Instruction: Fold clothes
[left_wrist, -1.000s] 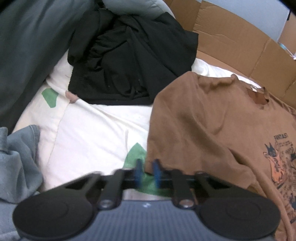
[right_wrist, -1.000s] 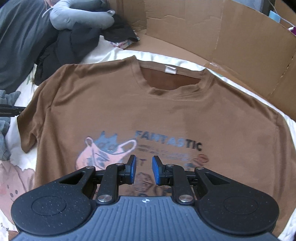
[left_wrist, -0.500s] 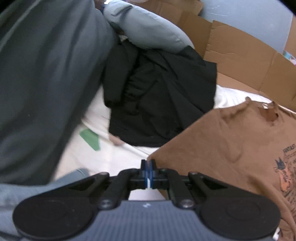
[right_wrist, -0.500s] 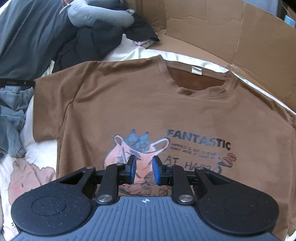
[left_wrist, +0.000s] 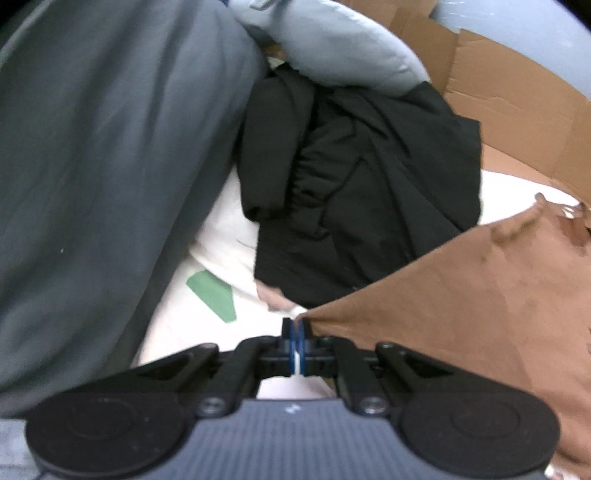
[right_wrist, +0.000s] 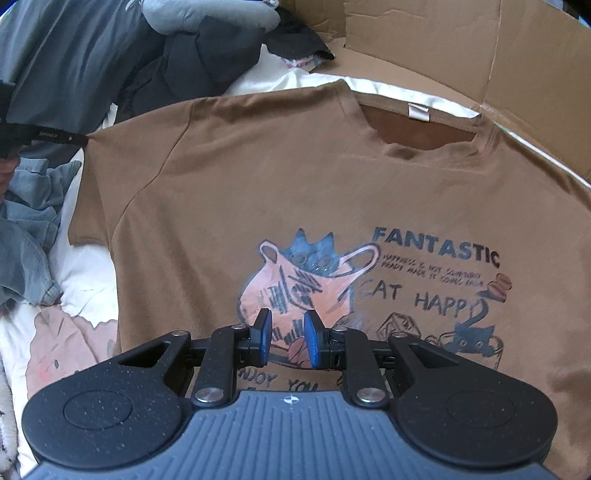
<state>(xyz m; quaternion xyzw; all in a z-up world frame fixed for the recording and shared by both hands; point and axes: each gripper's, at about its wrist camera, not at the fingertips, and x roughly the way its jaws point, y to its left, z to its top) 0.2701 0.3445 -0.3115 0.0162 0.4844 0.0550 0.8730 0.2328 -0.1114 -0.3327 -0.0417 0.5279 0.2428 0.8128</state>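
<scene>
1. Grey garment (left_wrist: 103, 155) far left, black clothes (left_wrist: 354, 177) piled next to it on white printed sheet (left_wrist: 207, 236).
2. L gripper (left_wrist: 296, 332) clamped tight on sleeve corner of brown t-shirt (right_wrist: 295, 177), pulling it taut.
3. Shirt lies flat, print up, mid-sheet.
4. R gripper (right_wrist: 287, 338) hovers over print, jaws apart, holding nothing.
5. Cardboard wall (right_wrist: 498, 74) behind/right.

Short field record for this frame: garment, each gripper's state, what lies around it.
garment: brown T-shirt, print side up, spread on white bedding
left gripper: shut on the T-shirt's sleeve corner, pulling it taut
right gripper: open above the cat print, holding nothing
nearby: black clothes, grey-blue garment, cardboard box wall
</scene>
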